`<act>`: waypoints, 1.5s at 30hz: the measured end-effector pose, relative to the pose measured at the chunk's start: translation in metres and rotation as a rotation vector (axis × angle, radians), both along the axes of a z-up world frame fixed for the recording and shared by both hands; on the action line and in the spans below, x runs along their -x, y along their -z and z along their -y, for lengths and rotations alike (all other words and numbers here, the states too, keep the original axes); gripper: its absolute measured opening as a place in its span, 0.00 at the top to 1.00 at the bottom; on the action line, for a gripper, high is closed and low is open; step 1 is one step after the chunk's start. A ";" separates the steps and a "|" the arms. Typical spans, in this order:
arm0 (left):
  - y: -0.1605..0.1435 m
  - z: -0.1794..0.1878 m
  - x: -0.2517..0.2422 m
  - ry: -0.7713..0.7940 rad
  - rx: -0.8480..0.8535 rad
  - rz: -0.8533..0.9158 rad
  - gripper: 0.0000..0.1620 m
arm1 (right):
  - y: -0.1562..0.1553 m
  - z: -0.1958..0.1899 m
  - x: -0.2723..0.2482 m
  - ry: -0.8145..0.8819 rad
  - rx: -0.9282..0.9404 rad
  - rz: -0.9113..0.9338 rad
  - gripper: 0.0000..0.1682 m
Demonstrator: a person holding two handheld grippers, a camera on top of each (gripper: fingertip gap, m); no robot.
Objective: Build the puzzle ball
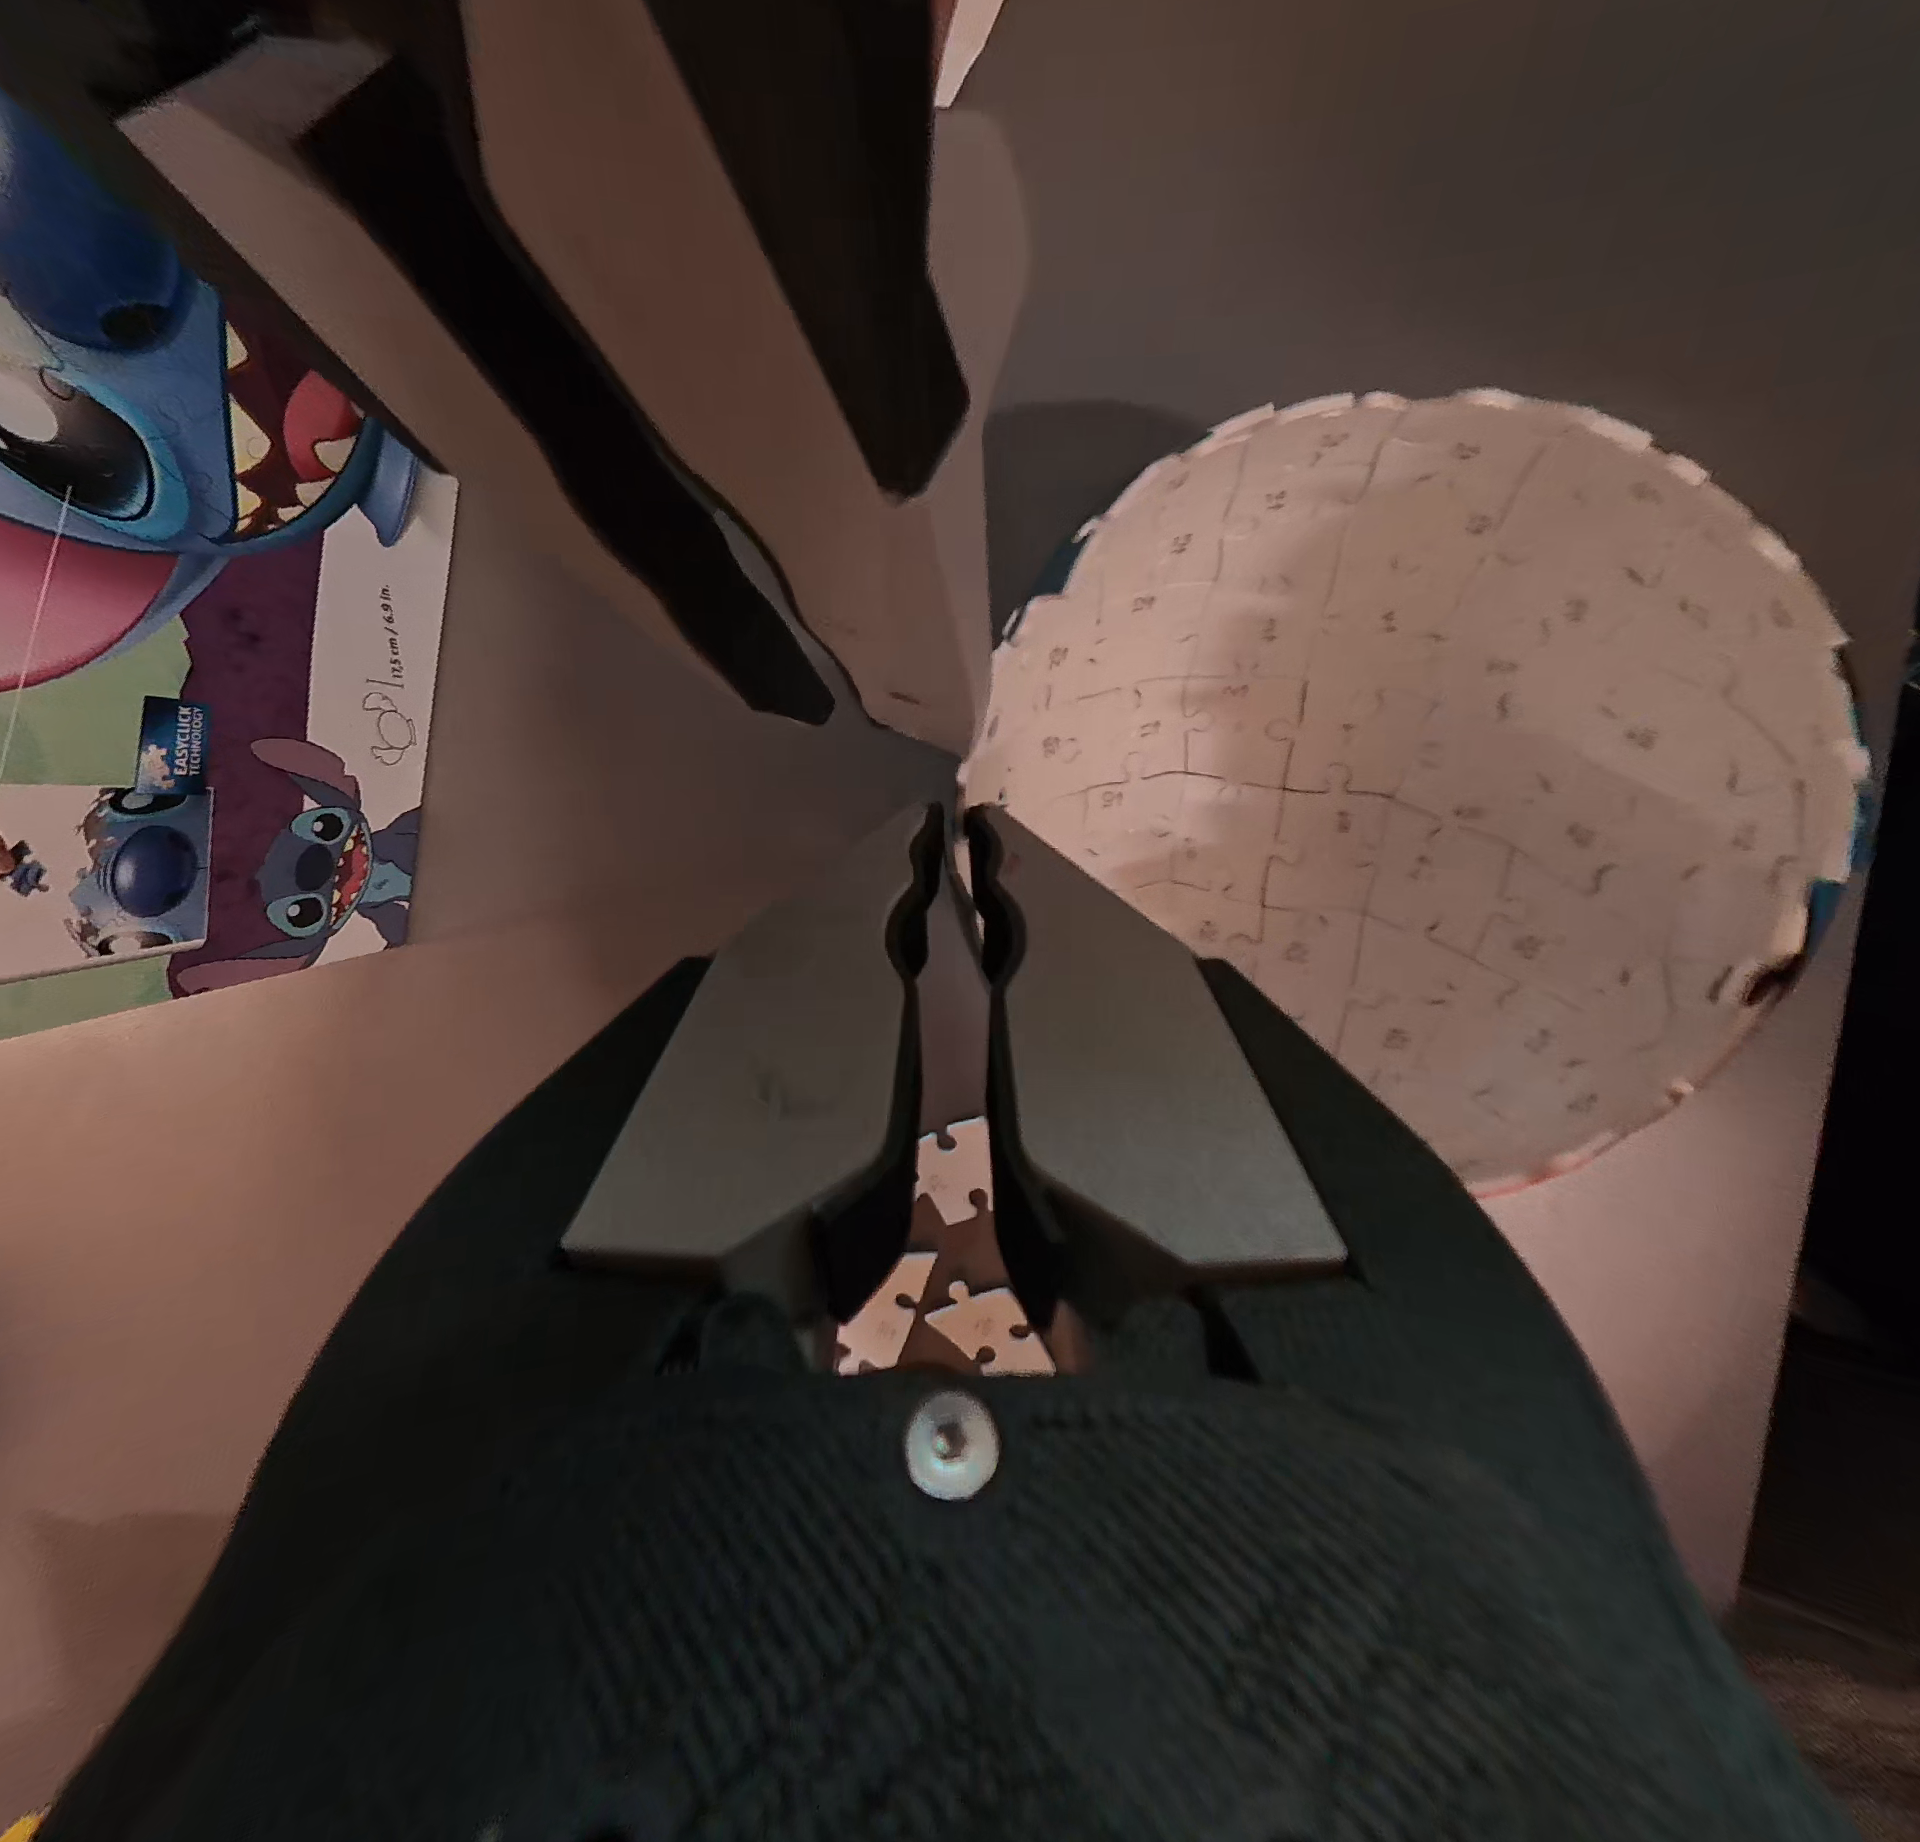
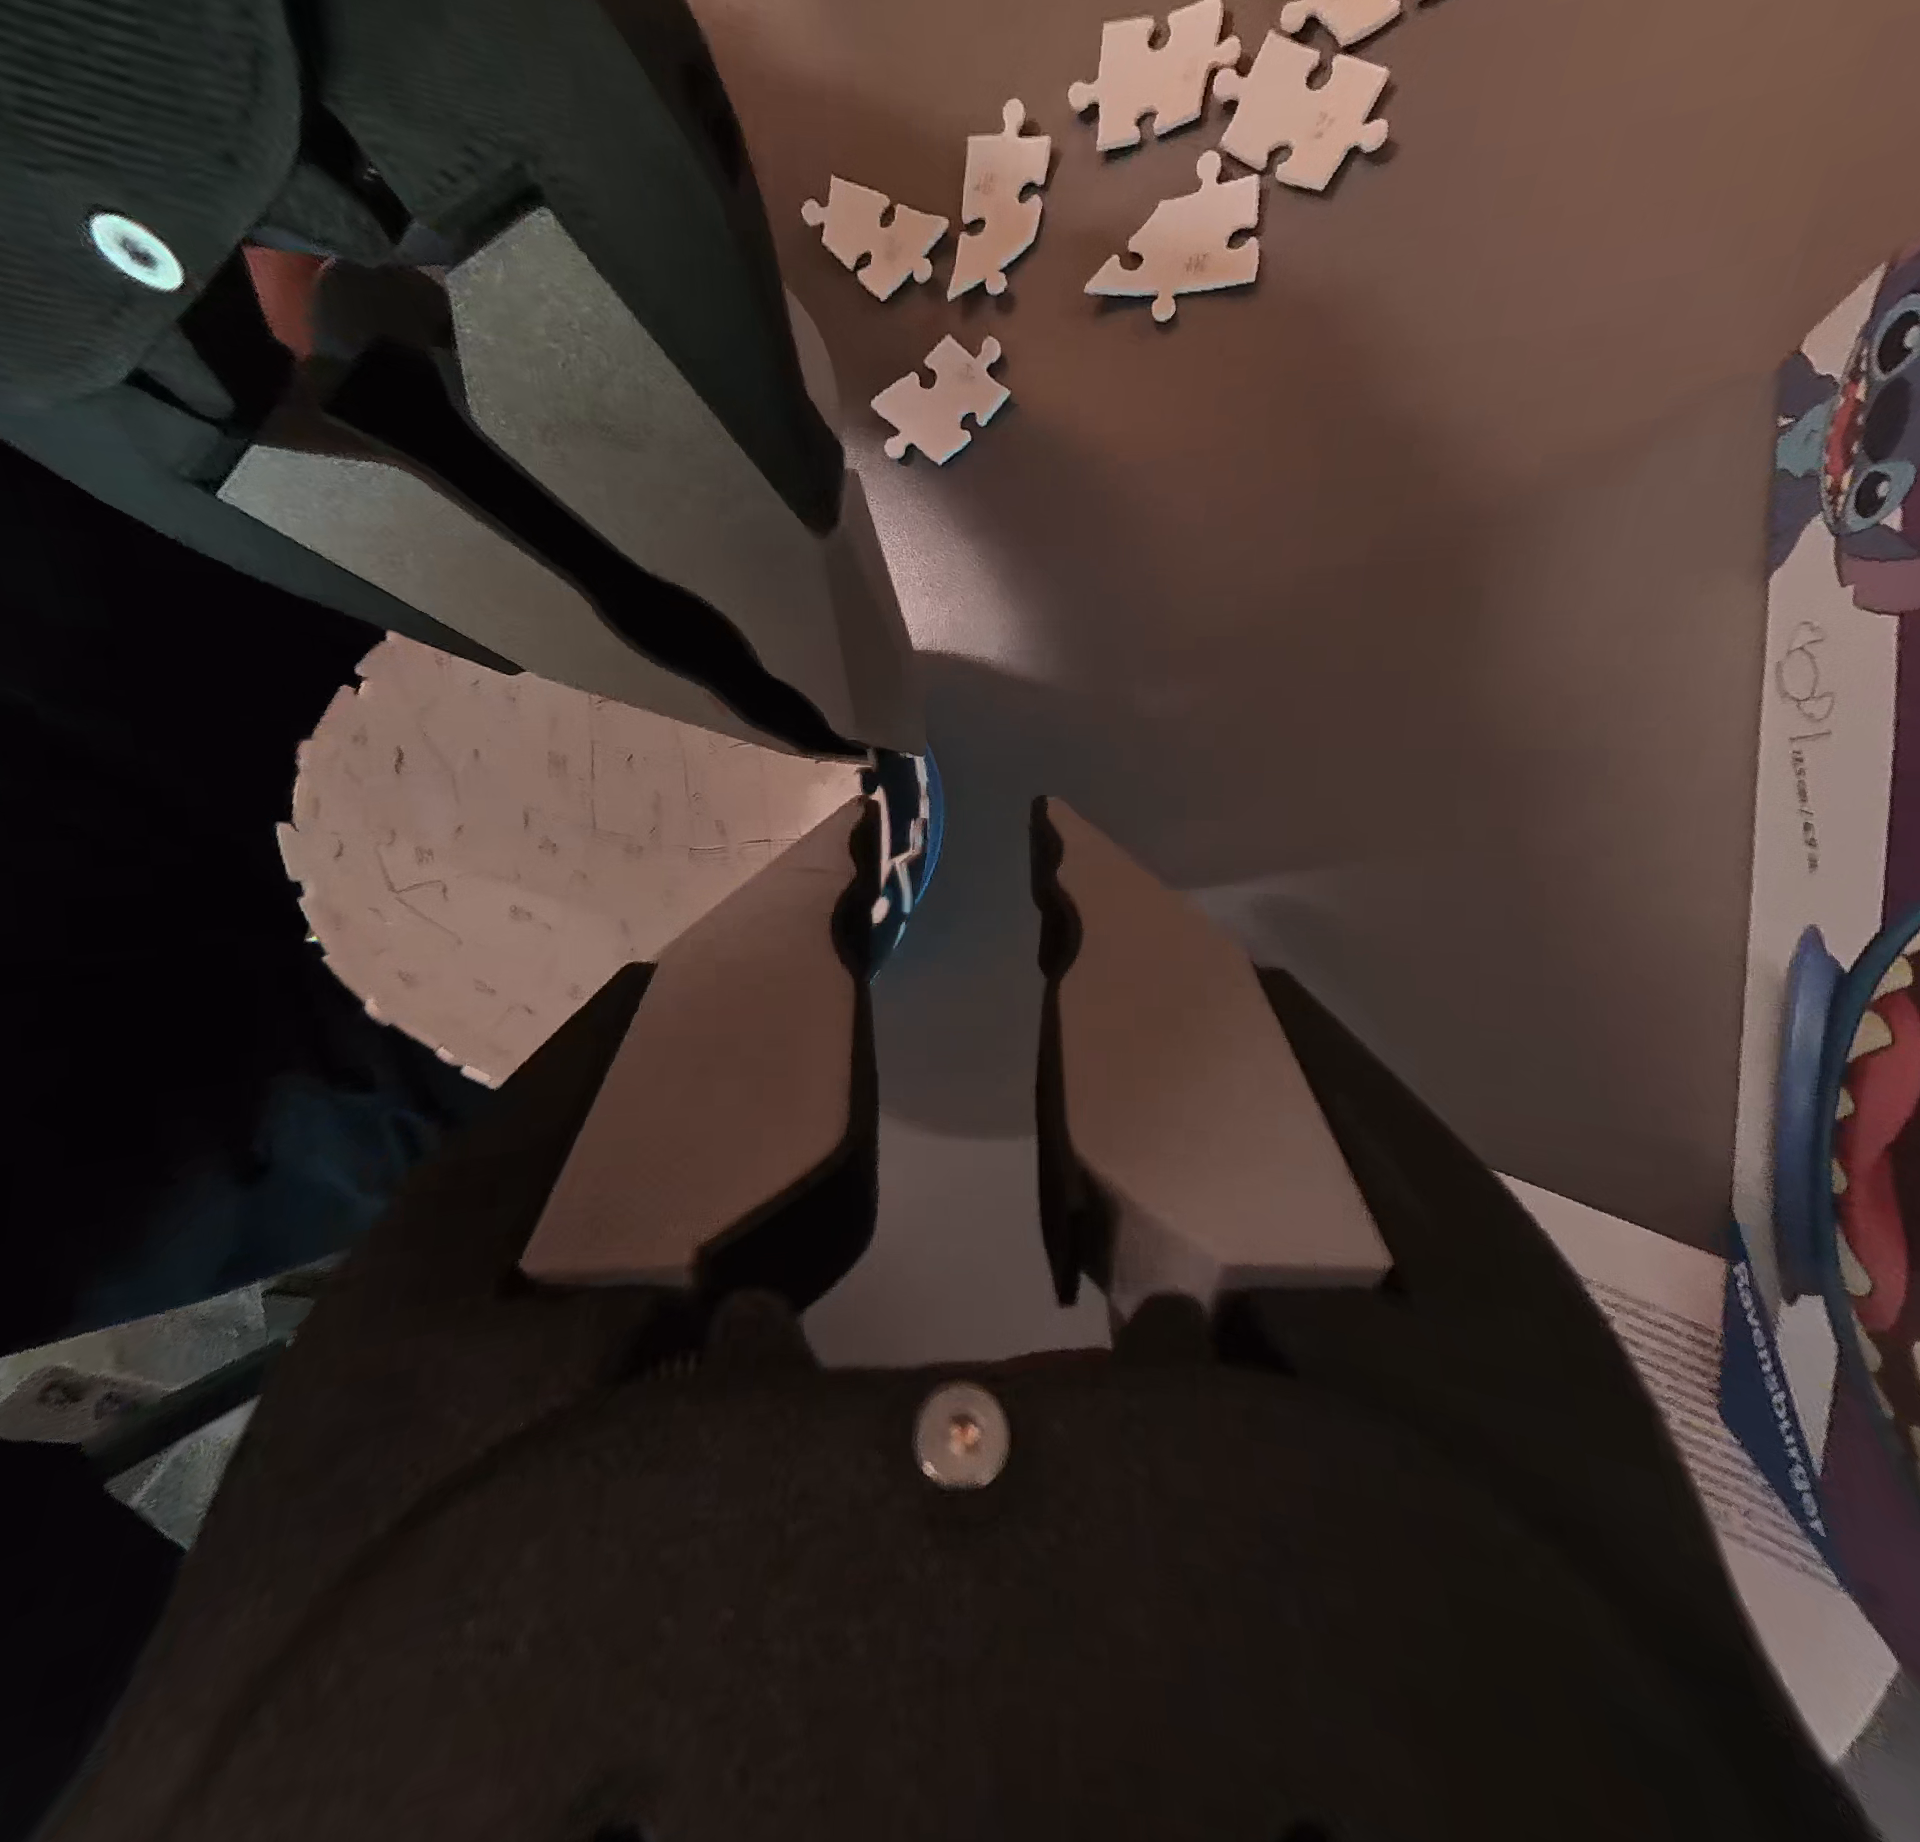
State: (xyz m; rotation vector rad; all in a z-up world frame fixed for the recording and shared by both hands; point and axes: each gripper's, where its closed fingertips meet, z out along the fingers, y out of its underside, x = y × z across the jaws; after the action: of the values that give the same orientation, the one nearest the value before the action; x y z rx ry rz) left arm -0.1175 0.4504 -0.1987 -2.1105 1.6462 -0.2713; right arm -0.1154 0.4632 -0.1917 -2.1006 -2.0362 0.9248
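The half-built puzzle ball (image 1: 1434, 784), a thin curved shell of interlocked plastic pieces with a pale matte inside marked by small printed figures and a blue printed outside, stands tilted with its hollow facing the left wrist camera and its jagged unfinished rim (image 1: 1797, 587) running round the top and right. It lies to the right of the left gripper (image 1: 954, 816), whose dark scalloped fingers are pinched nearly together right at the shell's near left edge; whether they clamp that edge or a single piece, I cannot tell, since the contact spot is hidden by the tips. In the right wrist view the right gripper (image 2: 948, 816) stands with its jaws parted, its left-hand finger (image 2: 857, 888) against the blue outer face of the shell's edge (image 2: 906, 857) and the other finger clear, so it holds nothing. Both tool tips meet at the same spot on the rim, so the coming move seems to turn on that edge, the left gripper being the closer. Seven loose white puzzle pieces (image 2: 1148, 187) lie face down on the smooth brown tabletop (image 2: 1351, 566), well apart from the fingers, ahead of the right gripper. A glossy cardboard puzzle box (image 1: 208, 649) printed with a blue cartoon creature lies flat to the side.
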 end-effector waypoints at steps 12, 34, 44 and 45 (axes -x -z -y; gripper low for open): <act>-0.001 0.001 0.002 -0.002 -0.035 -0.017 0.99 | 0.013 0.005 -0.001 0.016 -0.031 0.082 0.84; 0.002 -0.001 0.001 0.016 -0.055 -0.043 0.99 | 0.021 0.010 -0.004 -0.029 -0.034 0.202 0.88; 0.002 -0.003 0.000 0.002 -0.053 -0.036 0.99 | 0.020 0.014 -0.004 -0.045 -0.053 0.184 1.00; 0.002 -0.003 0.000 0.002 -0.054 -0.036 0.99 | 0.020 0.014 -0.004 -0.042 -0.055 0.181 1.00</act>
State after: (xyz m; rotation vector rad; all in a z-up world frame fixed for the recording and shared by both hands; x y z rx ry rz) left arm -0.1179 0.4537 -0.2006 -2.0856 1.6571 -0.1882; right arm -0.1112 0.4492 -0.2115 -2.1929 -2.1710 0.6971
